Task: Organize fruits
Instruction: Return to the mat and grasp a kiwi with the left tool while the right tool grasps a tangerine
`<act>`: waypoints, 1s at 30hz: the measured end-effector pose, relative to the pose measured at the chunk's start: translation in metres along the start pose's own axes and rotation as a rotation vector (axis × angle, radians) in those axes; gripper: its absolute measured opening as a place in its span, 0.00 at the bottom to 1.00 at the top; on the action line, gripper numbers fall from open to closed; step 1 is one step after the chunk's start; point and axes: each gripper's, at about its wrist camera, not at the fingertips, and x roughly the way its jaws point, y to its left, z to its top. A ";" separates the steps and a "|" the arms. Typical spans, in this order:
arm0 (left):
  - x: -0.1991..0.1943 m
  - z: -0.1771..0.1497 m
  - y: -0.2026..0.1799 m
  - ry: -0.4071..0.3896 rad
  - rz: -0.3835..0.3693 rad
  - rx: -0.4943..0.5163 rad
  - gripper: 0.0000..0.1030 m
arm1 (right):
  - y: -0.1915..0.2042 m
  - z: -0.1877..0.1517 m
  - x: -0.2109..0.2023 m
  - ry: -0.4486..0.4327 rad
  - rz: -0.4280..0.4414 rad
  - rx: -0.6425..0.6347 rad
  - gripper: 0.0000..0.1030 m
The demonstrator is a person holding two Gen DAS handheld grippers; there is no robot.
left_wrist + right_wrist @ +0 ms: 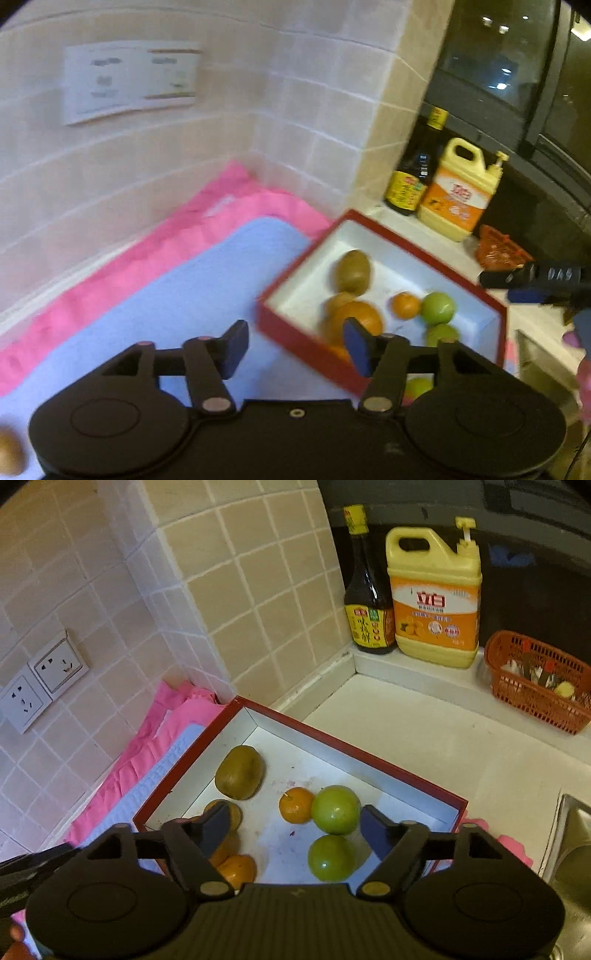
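Observation:
A red box with a white inside (306,258) (351,751) sits on the counter and holds fruit: a brown kiwi (352,272) (240,772), several oranges (405,305) (296,805) and green fruits (438,308) (335,809). My left gripper (295,345) is open and empty above the blue mat, at the box's left edge. My right gripper (295,829) is open and empty over the box, above the lower green fruit (331,857). Another brown fruit (9,454) lies at the left wrist view's lower left corner.
A blue mat (177,306) lies on a pink cloth (147,251) against the tiled wall. A dark sauce bottle (367,590), a yellow detergent jug (436,602) and an orange basket (535,679) stand on the back ledge. A sink edge (569,842) is at right.

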 end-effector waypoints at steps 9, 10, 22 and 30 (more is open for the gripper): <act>-0.090 -0.068 0.071 -0.003 0.238 -0.132 0.73 | 0.062 -0.006 0.000 0.009 0.090 -0.113 0.86; -0.104 -0.077 0.081 -0.005 0.276 -0.163 0.73 | 0.073 -0.007 0.000 0.001 0.100 -0.128 0.88; -0.259 -0.140 0.165 -0.154 0.618 -0.434 0.77 | 0.212 -0.026 -0.030 -0.092 0.376 -0.377 0.97; -0.230 -0.143 0.193 -0.057 0.585 -0.487 0.79 | 0.272 -0.082 -0.001 0.089 0.478 -0.557 0.97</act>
